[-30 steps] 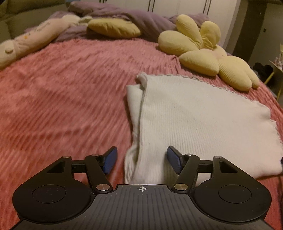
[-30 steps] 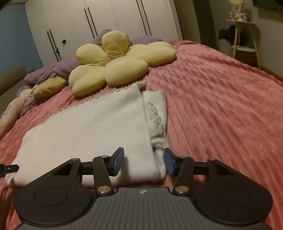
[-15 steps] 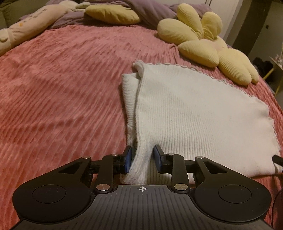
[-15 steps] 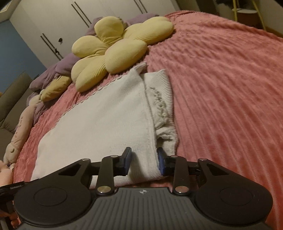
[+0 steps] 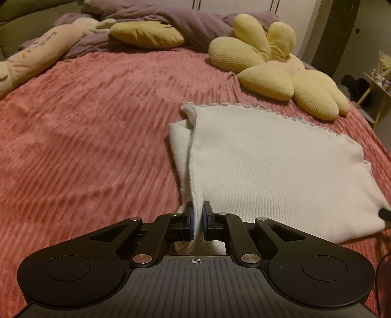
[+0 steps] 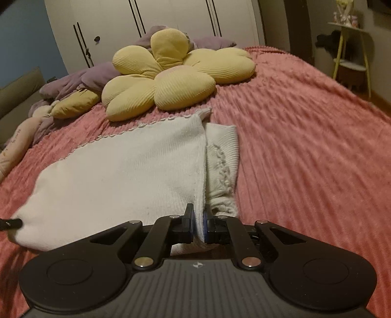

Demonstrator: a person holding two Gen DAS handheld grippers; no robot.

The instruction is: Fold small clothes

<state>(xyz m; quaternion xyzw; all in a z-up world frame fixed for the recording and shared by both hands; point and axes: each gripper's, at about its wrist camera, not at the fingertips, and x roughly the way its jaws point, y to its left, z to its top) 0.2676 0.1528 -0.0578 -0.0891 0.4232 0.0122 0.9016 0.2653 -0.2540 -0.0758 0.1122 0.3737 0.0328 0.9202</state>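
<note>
White knitted garment lies partly folded on a pink ribbed bedspread, near a yellow flower cushion. The left gripper pinches the garment's near left corner between its blue pads; the right gripper pinches the near right corner the same way

Knit garment: cream-white, fine ribbing. Bedspread: pink, ribbed stripes. Flower cushion: pale yellow, corded. Duvet: mauve. Gripper pads: blue.
</note>
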